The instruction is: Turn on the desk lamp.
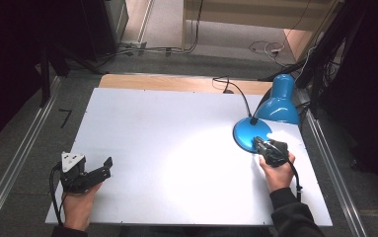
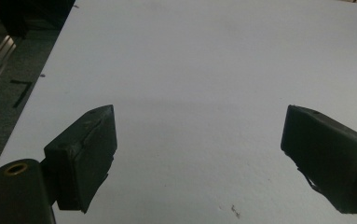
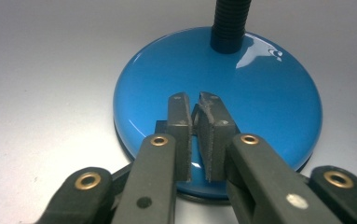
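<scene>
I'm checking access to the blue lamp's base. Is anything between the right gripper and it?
Nothing visible. The right gripper is already over the lamp base, jaws nearly closed just above its glossy top. The white table around the base is bare.

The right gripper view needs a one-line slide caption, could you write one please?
Right gripper, jaws nearly shut, over the blue lamp base on the white table.

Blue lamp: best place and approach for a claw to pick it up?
Judging by shape, grip the black gooseneck just above the blue lamp's base. The base is a wide, shallow glossy dome, likely too broad and slippery to pinch. Come in level from the person's side, where the right claw sits, jaws opened to straddle the upright stem.
</scene>
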`<state>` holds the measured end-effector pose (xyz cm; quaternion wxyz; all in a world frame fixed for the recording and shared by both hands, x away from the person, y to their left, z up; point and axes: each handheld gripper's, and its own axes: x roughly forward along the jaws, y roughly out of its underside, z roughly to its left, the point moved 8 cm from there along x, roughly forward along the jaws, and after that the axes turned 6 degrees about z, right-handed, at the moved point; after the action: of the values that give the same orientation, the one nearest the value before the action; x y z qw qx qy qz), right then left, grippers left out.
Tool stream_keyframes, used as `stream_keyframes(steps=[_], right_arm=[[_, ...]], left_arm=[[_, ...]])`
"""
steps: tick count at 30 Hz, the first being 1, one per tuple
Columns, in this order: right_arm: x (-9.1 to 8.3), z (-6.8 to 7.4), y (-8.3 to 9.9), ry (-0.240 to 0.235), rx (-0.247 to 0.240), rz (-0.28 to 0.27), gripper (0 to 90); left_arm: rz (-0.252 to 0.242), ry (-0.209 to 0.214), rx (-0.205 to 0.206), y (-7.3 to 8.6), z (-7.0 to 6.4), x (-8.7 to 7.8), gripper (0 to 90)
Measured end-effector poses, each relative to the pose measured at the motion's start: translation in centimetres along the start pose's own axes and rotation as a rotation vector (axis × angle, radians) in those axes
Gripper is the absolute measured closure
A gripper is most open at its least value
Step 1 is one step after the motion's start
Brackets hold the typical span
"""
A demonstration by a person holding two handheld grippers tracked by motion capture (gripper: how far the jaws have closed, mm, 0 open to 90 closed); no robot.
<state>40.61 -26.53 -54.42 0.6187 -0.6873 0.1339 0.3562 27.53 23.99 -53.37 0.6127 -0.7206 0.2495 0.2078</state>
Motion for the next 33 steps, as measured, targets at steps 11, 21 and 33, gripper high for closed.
stream_keyframes(steps=[11, 21, 33], right_arm=[[-0.7, 0.0, -0.3, -0.011, 0.022, -0.027, 47.8], [-1.3, -0.4, -0.1, 0.013, 0.055, -0.018, 21.2], [-2.5, 0.4, 0.2, -0.027, 0.049, -0.024, 17.9]], left_arm=[[0.0, 0.004, -0.003, 0.0, 0.0, 0.1, 10.9], [-0.001, 0.004, -0.001, -0.1, 0.0, 0.0, 10.9], [-0.003, 0.008, -0.002, -0.1, -0.1, 0.1, 10.9]])
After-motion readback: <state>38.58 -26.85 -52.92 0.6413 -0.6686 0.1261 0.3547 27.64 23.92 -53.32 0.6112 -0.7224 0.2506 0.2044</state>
